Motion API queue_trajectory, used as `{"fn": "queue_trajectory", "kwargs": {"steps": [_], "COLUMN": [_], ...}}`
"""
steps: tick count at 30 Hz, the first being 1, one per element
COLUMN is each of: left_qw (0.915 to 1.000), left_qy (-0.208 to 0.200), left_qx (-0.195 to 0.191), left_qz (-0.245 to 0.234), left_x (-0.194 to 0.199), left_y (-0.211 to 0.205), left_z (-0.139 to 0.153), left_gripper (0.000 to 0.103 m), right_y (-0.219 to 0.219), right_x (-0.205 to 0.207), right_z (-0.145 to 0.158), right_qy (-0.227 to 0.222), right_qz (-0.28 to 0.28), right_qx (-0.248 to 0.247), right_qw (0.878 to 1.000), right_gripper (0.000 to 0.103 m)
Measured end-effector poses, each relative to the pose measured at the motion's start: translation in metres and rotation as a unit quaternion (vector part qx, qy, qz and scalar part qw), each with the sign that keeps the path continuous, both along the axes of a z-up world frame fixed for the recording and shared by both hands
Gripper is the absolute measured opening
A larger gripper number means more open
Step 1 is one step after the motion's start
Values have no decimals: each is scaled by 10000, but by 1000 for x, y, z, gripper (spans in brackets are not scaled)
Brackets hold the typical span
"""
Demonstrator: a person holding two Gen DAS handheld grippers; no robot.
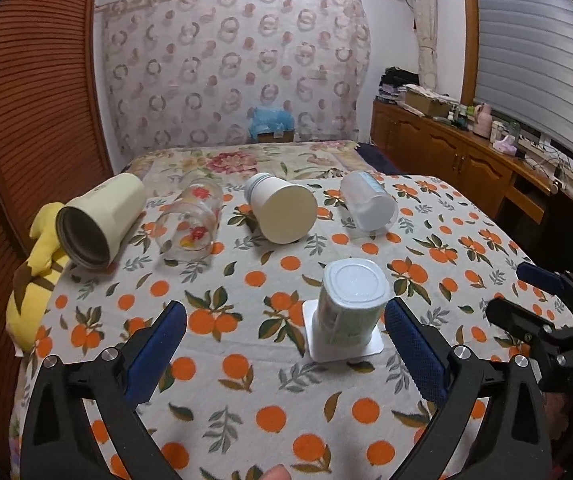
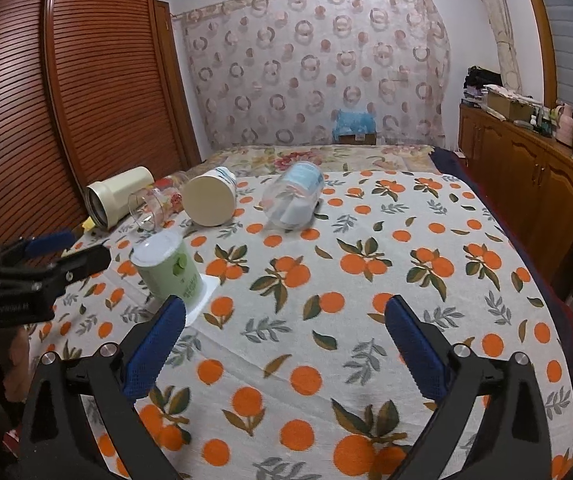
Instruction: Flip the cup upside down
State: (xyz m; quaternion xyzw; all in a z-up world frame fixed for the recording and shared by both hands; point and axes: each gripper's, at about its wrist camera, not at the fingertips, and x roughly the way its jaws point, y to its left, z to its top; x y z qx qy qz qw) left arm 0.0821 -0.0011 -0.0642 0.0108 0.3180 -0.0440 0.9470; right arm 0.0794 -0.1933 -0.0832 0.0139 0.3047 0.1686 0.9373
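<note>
Green cup (image 1: 352, 304) already bottom-up on a white coaster (image 1: 342, 346), on the orange-print worktop (image 1: 246, 380). Left claw (image 1: 286, 344) released, empty, just short of it; right claw (image 2: 286, 344) likewise released, off to the side. Flip looks done; next, probably just backing away.

Both grippers, left (image 1: 285, 334) and right (image 2: 285, 330), are black-framed with blue textured pads (image 1: 414, 346) and silver screws (image 1: 461, 351).
</note>
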Motion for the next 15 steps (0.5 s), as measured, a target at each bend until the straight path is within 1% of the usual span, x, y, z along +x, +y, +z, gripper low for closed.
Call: {"fn": "queue_trajectory", "kwargs": {"steps": [5, 8, 12, 15], "left_qw": [9999, 9999, 9996, 9990], "left_qy": [39, 8, -164, -327], "left_qx": [-73, -97, -113, -119], "left_qz": [128, 113, 199, 268], "left_x": [-12, -20, -30, -37], "left_y": [7, 8, 11, 12], "left_z": [1, 2, 9, 18], "left_gripper": [96, 96, 96, 96], "right_y": [6, 7, 7, 8], "right_x": [-1, -3, -8, -14], "right_z": [2, 3, 9, 17], "right_qy": [38, 29, -35, -163], "right_qz": [-46, -58, -76, -86], "right_qx": [49, 60, 99, 102], "right_qw": [10000, 10000, 9999, 9998], "right_gripper": [101, 101, 101, 101]}}
